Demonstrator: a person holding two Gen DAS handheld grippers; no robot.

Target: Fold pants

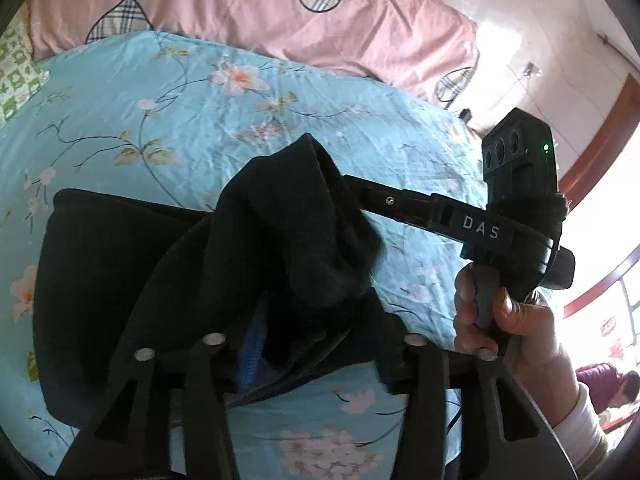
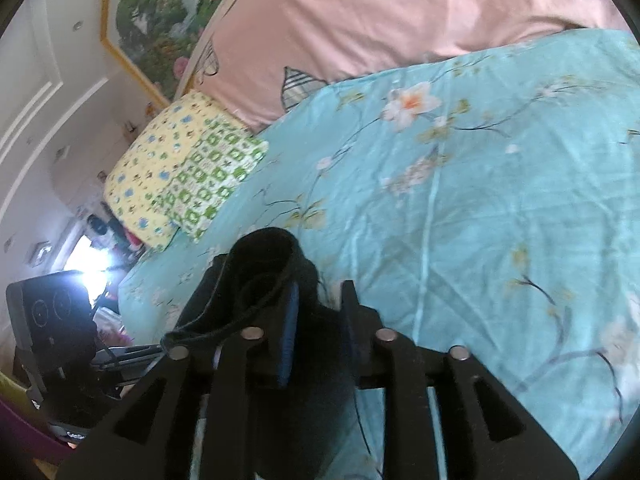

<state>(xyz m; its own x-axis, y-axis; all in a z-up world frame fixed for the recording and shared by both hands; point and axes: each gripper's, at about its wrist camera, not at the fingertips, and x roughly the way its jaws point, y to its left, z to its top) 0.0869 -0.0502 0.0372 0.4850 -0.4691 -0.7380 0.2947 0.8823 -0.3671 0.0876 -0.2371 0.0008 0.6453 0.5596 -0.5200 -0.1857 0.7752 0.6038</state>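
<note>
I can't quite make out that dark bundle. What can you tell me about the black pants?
The black pants look soft and knitted, partly folded. The lower layer lies flat on the blue flowered bedsheet. One bunched end stands lifted above it, draped over the right tongs and lying between the left tongs' spread fingers; a thin cord hangs from it.

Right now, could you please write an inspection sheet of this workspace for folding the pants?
Surface: bed with a blue flowered sheet, creased.
Job's things: black pants, partly flat on the sheet, one end bunched up between the grippers.
Clutter: pink quilt and a yellow and green pillow at the head of the bed.
Grippers: left gripper open, cloth between its fingers; right gripper open, cloth beside its left finger.
Cables: thin dark cord under the right gripper.
Surroundings: framed picture on the wall; a person sits in the background.
</note>
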